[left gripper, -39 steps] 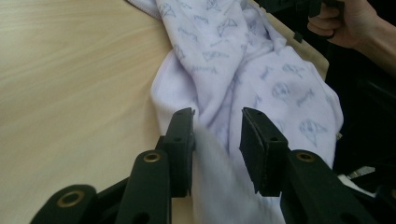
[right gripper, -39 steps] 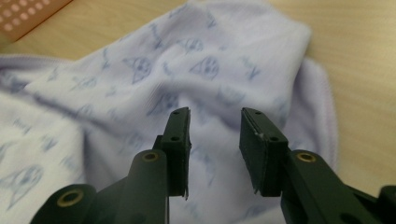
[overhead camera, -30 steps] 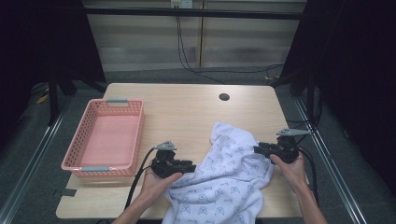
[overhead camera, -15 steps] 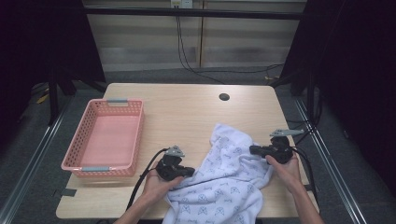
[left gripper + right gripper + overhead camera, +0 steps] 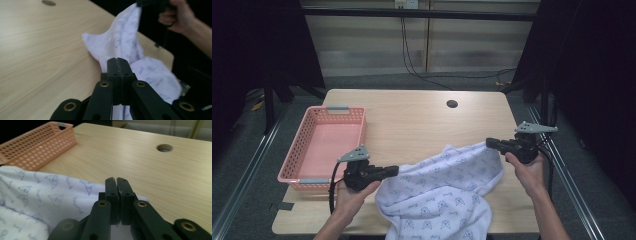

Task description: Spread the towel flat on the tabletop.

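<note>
Cloth: white, patterned, lying at the table's near edge, right of centre, one fold hanging over it. Left gripper clenched on its left corner, right gripper clenched on its right corner, both having just been closing with fabric between the jaws. Likely step: lifting and spreading. Best done by raising both corners evenly, drawing them apart until taut, keeping the hem clear of the basket at the left edge.

Both forearms reach in low, the left gripper and right gripper apparently clamped tight, jaws pointing toward each other.
</note>
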`<state>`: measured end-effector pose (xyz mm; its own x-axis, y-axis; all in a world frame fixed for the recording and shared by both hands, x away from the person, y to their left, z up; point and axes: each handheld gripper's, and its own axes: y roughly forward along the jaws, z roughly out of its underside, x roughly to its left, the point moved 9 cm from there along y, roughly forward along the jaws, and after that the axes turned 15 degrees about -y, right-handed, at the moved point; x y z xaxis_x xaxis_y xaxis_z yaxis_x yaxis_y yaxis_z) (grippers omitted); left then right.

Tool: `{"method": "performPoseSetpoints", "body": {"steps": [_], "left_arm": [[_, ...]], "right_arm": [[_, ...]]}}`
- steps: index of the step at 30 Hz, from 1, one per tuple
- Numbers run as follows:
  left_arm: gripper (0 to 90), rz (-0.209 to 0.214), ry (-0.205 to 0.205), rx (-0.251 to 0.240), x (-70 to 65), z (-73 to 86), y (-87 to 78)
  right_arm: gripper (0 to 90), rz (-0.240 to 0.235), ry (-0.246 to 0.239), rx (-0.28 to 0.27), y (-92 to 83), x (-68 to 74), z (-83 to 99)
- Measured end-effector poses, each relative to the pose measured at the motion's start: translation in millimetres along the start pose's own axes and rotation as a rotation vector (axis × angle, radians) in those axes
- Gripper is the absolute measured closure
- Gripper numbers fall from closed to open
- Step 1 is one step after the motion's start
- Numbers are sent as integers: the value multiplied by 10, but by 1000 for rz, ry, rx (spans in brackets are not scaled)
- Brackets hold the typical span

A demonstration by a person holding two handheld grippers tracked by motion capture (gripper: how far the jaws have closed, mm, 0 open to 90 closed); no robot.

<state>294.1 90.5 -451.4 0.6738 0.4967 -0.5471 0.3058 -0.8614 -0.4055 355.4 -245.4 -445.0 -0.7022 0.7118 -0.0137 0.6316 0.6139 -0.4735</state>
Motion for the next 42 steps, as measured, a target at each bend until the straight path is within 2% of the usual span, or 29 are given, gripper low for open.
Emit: {"method": "performPoseSetpoints", "body": {"steps": [2, 5, 7, 9, 10, 12, 15, 16, 17, 18, 19, 20, 21, 22, 24, 25, 26, 27, 28, 29, 30, 32, 34, 36, 37, 38, 40, 41, 42], "left_arm": [[898, 14, 18, 43, -82, 137, -93], [858, 19, -14, 117, -46, 382, -50], [742, -15, -26, 123, 52, 421, 37], [699, -15, -36, 116, 109, 374, 139], [683, -4, -45, 106, 110, 319, 211], [689, 3, -47, 98, 125, 238, 340], [690, 38, -29, 140, 136, 209, 704], [694, 38, -23, 169, 163, 235, 834], [694, 23, -14, 195, 200, 266, 963], [696, 33, -19, 214, 216, 293, 1079], [710, 17, -4, 238, 246, 326, 1178], [719, -10, 7, 260, 287, 360, 1253], [732, -9, -2, 281, 315, 395, 1307], [745, -41, 13, 296, 359, 430, 1331], [834, -26, 28, 325, 360, 518, 1314], [848, -37, 48, 326, 366, 543, 1286], [862, -47, 33, 333, 369, 558, 1242], [868, -55, 34, 351, 376, 580, 1188], [870, -70, 46, 341, 382, 595, 1140], [871, -77, 38, 339, 396, 619, 1080], [870, -76, 3, 332, 400, 646, 1024], [868, -70, -42, 333, 406, 714, 890], [861, -76, -48, 344, 400, 773, 778], [834, -98, -21, 347, 411, 805, 646], [811, -99, -29, 321, 425, 779, 595], [803, -80, -42, 292, 435, 732, 555], [799, -63, -81, 226, 480, 620, 541], [799, -67, -92, 216, 523, 590, 556], [799, -95, -87, 211, 582, 575, 580]], "right_arm": [[878, -42, -21, 8, 48, 151, -5], [865, -102, -42, 61, 182, 375, 146], [865, -126, -57, 118, 290, 494, 316], [861, -137, -68, 177, 363, 555, 492], [861, -142, -58, 185, 372, 562, 545], [861, -151, -21, 159, 366, 539, 593], [854, -147, 4, 163, 385, 503, 677], [839, -147, 4, 175, 399, 500, 715], [812, -149, 0, 179, 409, 508, 740], [778, -153, -1, 183, 403, 529, 750], [747, -151, -12, 179, 390, 536, 746], [706, -141, -15, 171, 367, 528, 733], [672, -133, -12, 160, 333, 514, 715], [655, -122, -6, 143, 293, 489, 692], [645, -97, 10, 117, 190, 435, 663], [641, -86, 21, 105, 136, 407, 657], [642, -71, 32, 95, 86, 377, 664], [651, -53, 46, 91, 36, 358, 681], [656, -39, 50, 91, -11, 353, 708], [665, -34, 45, 103, -51, 367, 745], [677, -25, 33, 114, -92, 388, 780], [695, -25, 36, 108, -167, 455, 829], [702, -23, 23, 119, -204, 538, 872], [701, -39, 25, 113, -196, 641, 871], [700, -44, 19, 113, -172, 677, 860], [700, -48, 14, 112, -129, 686, 850], [700, -46, 23, 115, 2, 650, 826], [703, -43, 29, 116, 80, 614, 808], [706, -40, 32, 111, 164, 569, 779]]}}
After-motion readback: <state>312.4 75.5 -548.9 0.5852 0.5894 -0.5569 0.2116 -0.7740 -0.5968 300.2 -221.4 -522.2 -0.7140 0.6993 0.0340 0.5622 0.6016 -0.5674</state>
